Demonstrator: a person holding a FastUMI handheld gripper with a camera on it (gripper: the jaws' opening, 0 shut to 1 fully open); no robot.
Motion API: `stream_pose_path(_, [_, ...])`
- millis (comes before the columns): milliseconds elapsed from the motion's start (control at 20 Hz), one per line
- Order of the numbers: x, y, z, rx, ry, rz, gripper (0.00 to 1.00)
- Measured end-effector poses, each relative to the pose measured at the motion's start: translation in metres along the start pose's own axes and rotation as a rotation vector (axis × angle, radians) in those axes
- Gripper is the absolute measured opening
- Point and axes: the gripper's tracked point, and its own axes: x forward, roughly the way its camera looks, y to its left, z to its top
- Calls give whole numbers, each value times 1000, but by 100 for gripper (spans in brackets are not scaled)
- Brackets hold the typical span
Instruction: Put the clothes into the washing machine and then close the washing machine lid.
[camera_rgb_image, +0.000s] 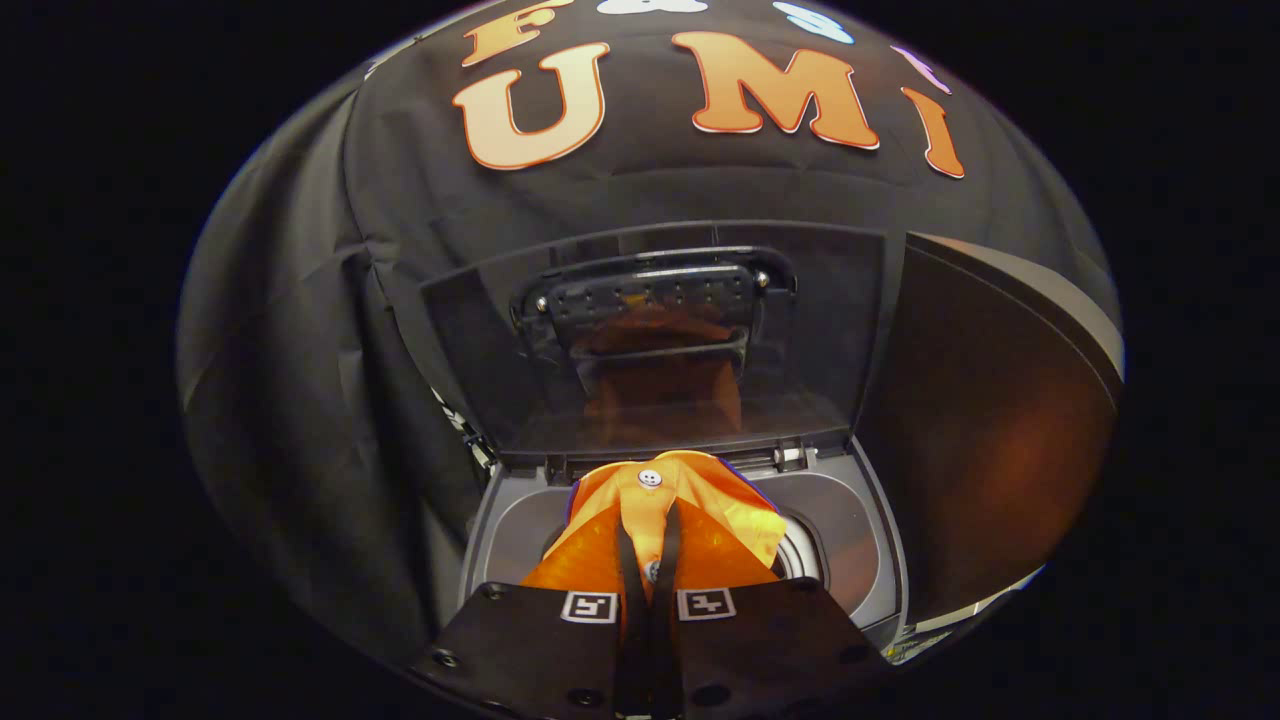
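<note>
jaws nearly closed, pinching the orange garment (660, 525) above the open washing machine (870, 530)

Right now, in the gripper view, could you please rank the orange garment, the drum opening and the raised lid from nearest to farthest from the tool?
1. Orange garment, pinched between the tool's fingers.
2. Drum opening, just beneath the garment.
3. Raised lid, upright beyond both.
</note>
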Motion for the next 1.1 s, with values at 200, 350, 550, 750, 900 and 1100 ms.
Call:
stream_pose_path(200, [27,-7,-30,39,93,-36,8])
stream_pose_path(350, [37,-8,-46,41,120,-50,8])
stream_pose_path(550, [43,-3,-57,16,154,-40,13])
stream_pose_path(750, [52,-6,-58,20,159,-47,16])
stream_pose_path(900, [68,-11,-70,29,210,-60,16])
stream_pose_path(1100, [88,-15,-84,19,214,-70,16])
